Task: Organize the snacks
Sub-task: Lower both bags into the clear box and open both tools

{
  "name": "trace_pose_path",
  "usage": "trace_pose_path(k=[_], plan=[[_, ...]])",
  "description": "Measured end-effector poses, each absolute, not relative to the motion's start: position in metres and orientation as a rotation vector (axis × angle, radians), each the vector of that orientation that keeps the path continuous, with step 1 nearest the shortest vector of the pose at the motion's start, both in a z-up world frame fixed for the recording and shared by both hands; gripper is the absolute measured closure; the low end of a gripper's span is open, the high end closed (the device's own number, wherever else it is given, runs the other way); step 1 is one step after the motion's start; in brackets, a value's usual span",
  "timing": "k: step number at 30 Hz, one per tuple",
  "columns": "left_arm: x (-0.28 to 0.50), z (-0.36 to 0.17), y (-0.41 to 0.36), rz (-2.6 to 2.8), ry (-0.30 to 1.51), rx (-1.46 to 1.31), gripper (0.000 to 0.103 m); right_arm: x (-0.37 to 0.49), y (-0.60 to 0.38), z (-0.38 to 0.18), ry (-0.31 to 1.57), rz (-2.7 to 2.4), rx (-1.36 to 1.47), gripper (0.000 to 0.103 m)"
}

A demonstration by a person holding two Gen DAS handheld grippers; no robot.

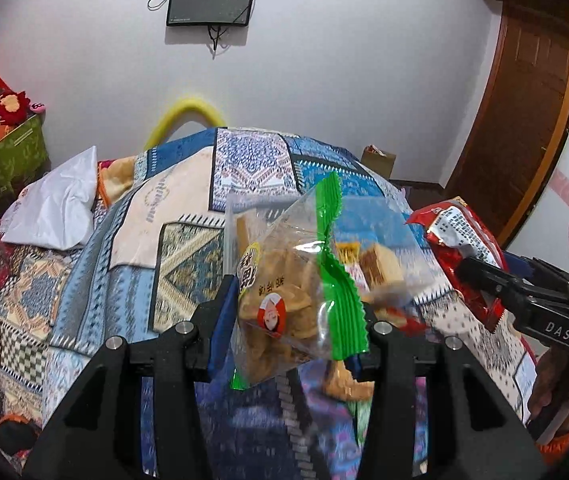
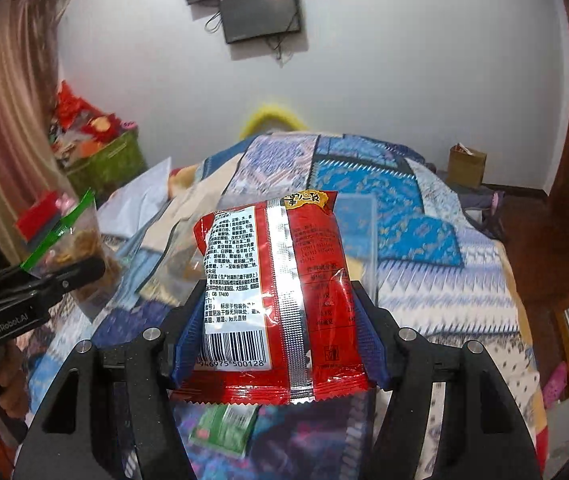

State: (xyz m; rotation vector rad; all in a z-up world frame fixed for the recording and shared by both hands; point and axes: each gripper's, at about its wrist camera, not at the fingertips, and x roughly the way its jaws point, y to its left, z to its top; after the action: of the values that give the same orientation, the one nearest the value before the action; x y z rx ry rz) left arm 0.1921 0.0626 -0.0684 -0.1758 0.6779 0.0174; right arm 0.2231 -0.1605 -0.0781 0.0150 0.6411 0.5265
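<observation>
Both grippers are loaded: our left gripper [image 1: 292, 316] is clamped on a clear bag of crackers [image 1: 284, 292] with a green seal, and our right gripper [image 2: 280, 320] is squeezing a red snack packet [image 2: 272, 292] across its width.

We hold both packs up in the air above the patterned bedspread [image 1: 96, 248], the red one just to the right of the clear one. To finish this step well, we judge we should carry them level and apart so the crinkly bags do not snag, and press no harder, since the crackers look brittle. A clear container [image 2: 354, 236] sits on the bed ahead, seemingly the place for them, though we cannot tell for sure. A small green packet [image 2: 224, 428] lies below our right gripper, a white pillow [image 1: 52, 208] and a box of red clutter [image 1: 8, 156] stand off to the left.
</observation>
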Motion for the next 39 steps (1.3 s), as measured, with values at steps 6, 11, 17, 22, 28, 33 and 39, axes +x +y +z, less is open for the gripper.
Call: trace_pose_path(k=[6,11,17,22,28,33,39], plan=[[0.236,-0.073,0.064,0.036,0.686,-0.166,0.058,0.253,-0.157,-0.083,0.635,0.514,0.039,0.04],[0.272,-0.085,0.06,0.047,0.699,-0.151,0.058,0.286,-0.146,-0.095,0.66,0.511,0.035,0.04],[0.306,-0.108,0.052,0.056,0.728,-0.133,0.058,0.316,-0.138,-0.114,0.716,0.52,0.043,0.04],[0.323,-0.125,0.038,0.076,0.726,-0.071,0.058,0.33,-0.132,-0.129,0.753,0.514,0.02,0.04],[0.334,-0.135,0.026,0.09,0.705,-0.008,0.058,0.333,-0.13,-0.136,0.765,0.514,-0.005,0.04],[0.334,-0.138,0.029,0.06,0.744,-0.034,0.049,0.334,-0.134,-0.137,0.795,0.525,-0.002,0.038],[0.323,-0.135,0.038,-0.016,0.784,-0.13,0.04,0.329,-0.139,-0.132,0.81,0.526,0.0,0.032]])
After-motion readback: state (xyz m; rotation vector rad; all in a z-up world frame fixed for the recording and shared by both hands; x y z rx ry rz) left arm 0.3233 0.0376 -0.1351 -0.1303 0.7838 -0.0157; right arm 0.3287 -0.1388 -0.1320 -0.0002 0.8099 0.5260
